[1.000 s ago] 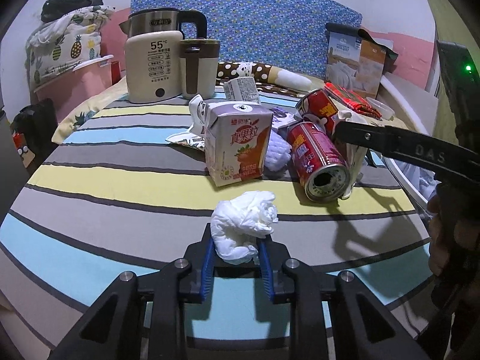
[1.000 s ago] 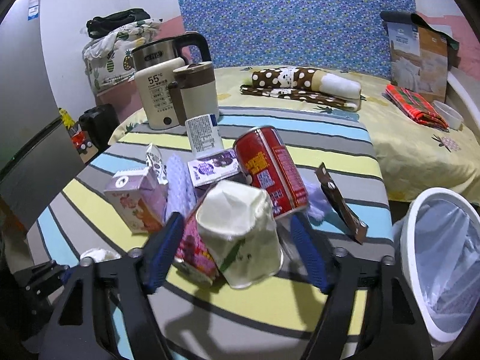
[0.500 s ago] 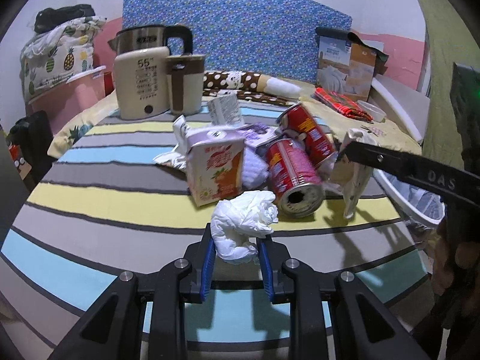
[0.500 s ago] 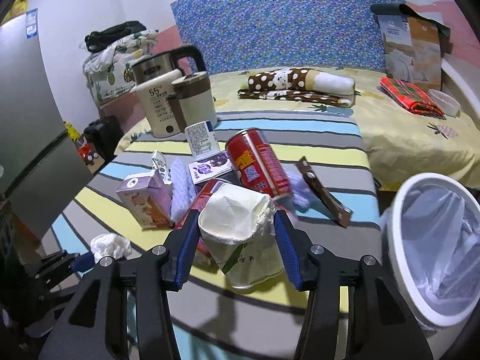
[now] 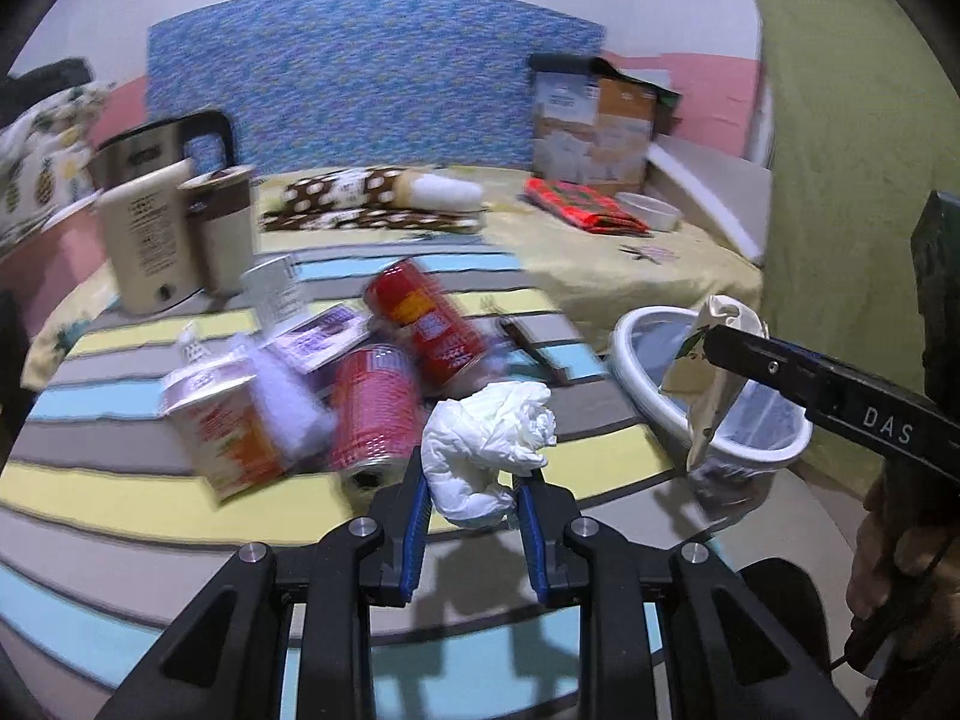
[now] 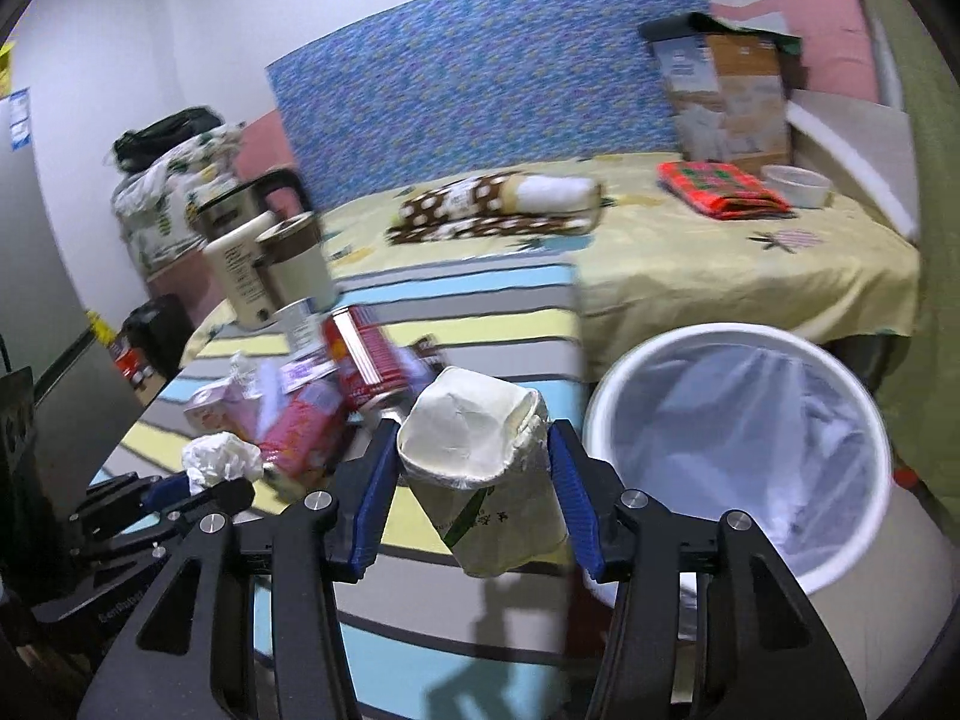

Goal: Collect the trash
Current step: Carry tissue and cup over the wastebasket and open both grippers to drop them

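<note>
**Trash held in both grippers beside the bin**

Trash is carried in two pieces: one crumpled white tissue (image 5: 489, 444) is pinched between the narrowly set jaws of the left gripper (image 5: 474, 516), and one crushed paper cup (image 6: 480, 468) is clamped by the right gripper (image 6: 474, 498), whose jaws have just been closing onto it and now stand about half open around its squashed body. Both pieces are held clear above the striped bench (image 5: 120, 504).

On the bench a loose pile is left: two red cans (image 5: 375, 414), one drink carton (image 5: 225, 435), a small purple-and-white box (image 5: 324, 339) and a dark wrapper (image 5: 534, 348) (the pile is blurred, so smaller scraps cannot be counted). One kettle (image 5: 150, 228) and one brown-banded mug (image 5: 225, 234) are stood together at the far left of the bench.

One white bin (image 6: 738, 462), lined with a clear bag, is set just beside the bench edge, to the right of the cup. Behind, a bed with a yellow sheet (image 6: 720, 258) and a blue patterned headboard (image 6: 480, 78) is seen, with a cardboard box (image 6: 729, 102) on it.
</note>
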{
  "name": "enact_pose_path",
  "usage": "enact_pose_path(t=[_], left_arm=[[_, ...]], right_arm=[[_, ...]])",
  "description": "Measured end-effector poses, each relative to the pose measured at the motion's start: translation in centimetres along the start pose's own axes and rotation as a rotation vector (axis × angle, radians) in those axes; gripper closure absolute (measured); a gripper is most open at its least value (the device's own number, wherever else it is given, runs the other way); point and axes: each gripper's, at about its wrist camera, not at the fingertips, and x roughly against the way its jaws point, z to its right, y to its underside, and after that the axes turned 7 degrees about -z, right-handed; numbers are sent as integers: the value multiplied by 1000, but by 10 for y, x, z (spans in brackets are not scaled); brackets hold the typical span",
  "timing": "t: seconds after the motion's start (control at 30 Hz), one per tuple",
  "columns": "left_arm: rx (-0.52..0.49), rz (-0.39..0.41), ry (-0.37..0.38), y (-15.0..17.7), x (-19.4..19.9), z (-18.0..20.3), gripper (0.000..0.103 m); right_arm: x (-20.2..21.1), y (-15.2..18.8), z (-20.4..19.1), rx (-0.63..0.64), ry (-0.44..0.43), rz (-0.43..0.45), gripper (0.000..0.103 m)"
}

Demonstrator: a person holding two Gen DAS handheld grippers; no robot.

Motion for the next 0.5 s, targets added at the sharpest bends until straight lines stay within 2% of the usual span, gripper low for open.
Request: enact_pose_path(t=[0.33,0.5], left_arm=[[-125,-3,143,-36,-42,76,76],[-159,-34,209,-46,-73,105,76]], right_arm=[[3,2,58,-107,120,34,51],[0,6,78,-142,152,29,51]])
